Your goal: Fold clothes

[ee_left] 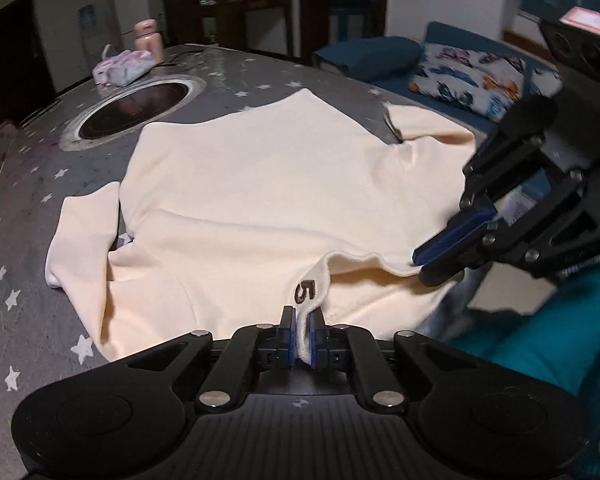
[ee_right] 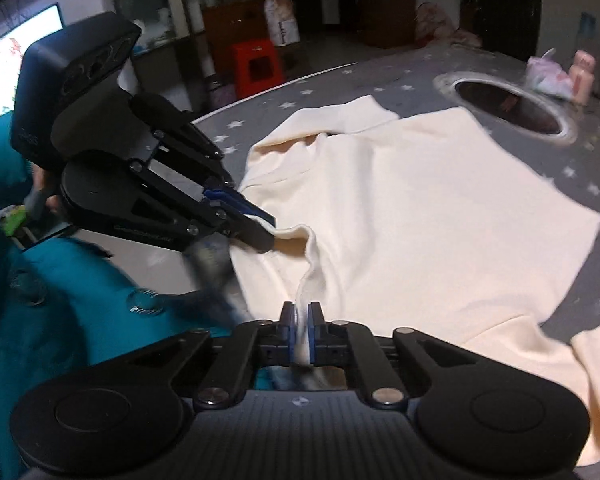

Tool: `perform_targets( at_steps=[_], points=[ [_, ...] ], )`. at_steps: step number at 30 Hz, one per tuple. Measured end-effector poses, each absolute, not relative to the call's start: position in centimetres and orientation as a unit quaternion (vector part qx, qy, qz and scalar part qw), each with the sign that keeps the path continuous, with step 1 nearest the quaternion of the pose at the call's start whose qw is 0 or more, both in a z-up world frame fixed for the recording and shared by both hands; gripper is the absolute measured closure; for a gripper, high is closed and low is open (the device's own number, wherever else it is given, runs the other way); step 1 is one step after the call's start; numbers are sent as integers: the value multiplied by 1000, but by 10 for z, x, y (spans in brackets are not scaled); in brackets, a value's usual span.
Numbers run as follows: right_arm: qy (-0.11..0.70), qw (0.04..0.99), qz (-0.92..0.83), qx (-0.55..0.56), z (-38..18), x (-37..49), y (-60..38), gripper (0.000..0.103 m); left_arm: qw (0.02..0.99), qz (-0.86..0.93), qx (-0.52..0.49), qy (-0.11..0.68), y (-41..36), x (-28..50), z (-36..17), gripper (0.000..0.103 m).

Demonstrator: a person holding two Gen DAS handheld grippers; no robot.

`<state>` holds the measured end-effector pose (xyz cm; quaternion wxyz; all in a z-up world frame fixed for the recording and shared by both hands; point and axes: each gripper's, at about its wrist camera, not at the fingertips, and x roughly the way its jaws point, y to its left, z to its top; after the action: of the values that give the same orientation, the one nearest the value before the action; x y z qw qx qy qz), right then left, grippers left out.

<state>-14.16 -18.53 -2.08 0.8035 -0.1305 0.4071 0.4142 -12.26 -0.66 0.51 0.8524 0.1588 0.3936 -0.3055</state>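
Nearest me, my left gripper [ee_left: 302, 334] is clamped on the near edge of the cream shirt [ee_left: 260, 184], the fabric pinched upright between its blue pads beside a small tag marked "5" [ee_left: 305, 291]. My right gripper [ee_right: 300, 336] pinches the same edge a little further along; from the left camera I see it [ee_left: 422, 266] biting the hem from the side. Holding two points on one edge keeps it taut between them, so I judge the pair is set up to carry that edge as one line rather than let it bunch.

Beyond the grippers, the shirt lies spread on the grey star-patterned table [ee_left: 28, 208], mostly flat, one sleeve [ee_left: 84, 232] out to the left and the other [ee_left: 424, 124] rumpled at the far right. Whether this edge is being lifted or laid down, I can't tell.

Further off sit a round hole in the tabletop [ee_left: 136, 110], a pale bundle [ee_left: 122, 67] and a pink bottle [ee_left: 149, 38].
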Motion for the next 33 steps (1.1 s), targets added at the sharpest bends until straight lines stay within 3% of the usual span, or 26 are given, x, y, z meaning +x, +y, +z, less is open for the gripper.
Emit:
perform_targets(
  at_steps=[6,17,23,27,29,31,33],
  points=[
    [387,821,407,-100,2,-130,-201,93,872,-306,130,360,7,-112,35,92],
    [412,803,420,-96,-31,-118,-181,93,855,-292,119,413,-14,-74,-6,92],
    [398,821,401,-81,-16,-102,-195,92,887,-261,108,365,-2,-45,27,91],
    [383,854,345,-72,-4,-76,-215,92,911,-204,101,345,-1,-3,35,86],
    [379,868,312,-67,-2,-59,-224,92,920,-172,105,336,-3,20,34,78],
    [379,879,283,-58,-3,-40,-236,91,926,-141,110,333,-4,43,31,63],
    [379,888,256,-44,-5,-19,-247,91,926,-130,108,338,-4,62,26,62]
  ],
)
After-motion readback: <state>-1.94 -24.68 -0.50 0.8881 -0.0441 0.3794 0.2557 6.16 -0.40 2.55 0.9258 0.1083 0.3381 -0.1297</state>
